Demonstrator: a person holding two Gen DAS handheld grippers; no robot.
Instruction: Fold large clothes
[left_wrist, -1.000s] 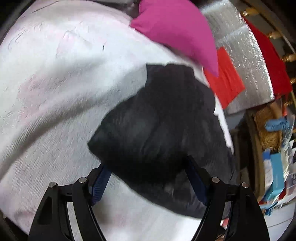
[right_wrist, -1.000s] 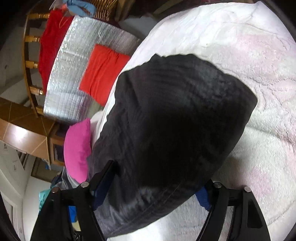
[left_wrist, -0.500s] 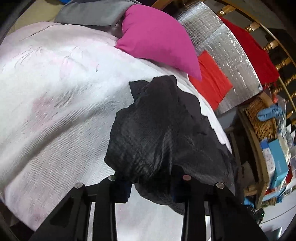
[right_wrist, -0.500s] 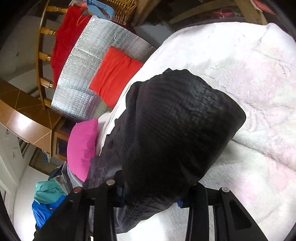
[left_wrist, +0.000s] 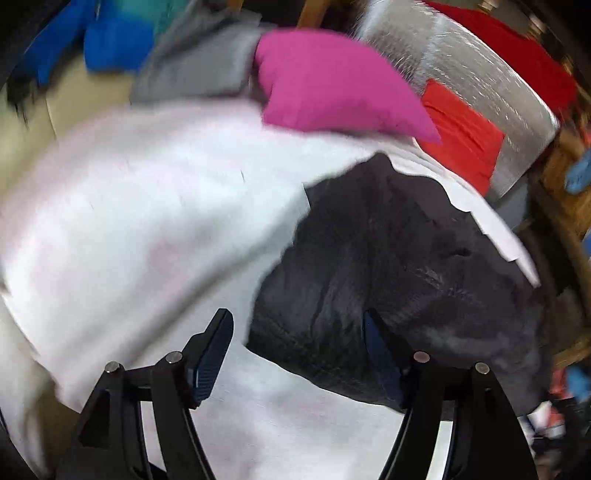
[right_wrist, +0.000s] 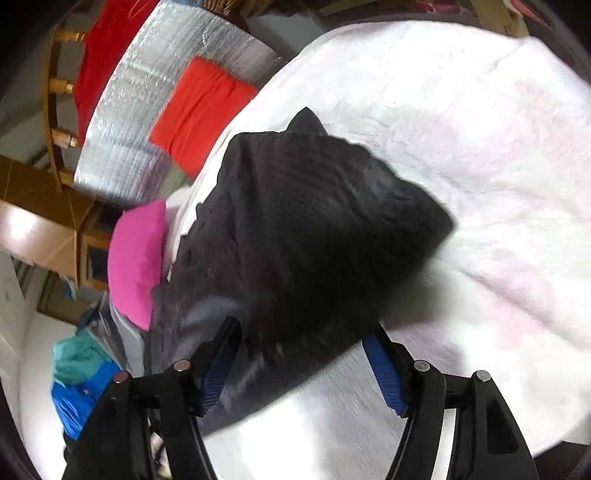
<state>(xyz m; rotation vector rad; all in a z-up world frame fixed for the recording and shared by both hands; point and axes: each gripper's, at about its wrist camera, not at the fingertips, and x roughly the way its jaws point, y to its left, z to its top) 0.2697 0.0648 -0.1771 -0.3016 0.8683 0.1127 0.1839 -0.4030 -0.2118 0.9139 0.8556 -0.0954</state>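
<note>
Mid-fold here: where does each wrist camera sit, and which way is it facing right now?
Left wrist: on the left tool, angled down across the white blanket; black garment lies right of centre; both fingers show, jaws opening, not pressing cloth.
Right wrist: on the right tool, angled down at the black garment, which reaches between the opening fingers.
Shared: the garment, blanket, pink pillow, silver sheet and orange cloth.

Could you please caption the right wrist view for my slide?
Right gripper opening over a black garment on a white blanket.
</note>
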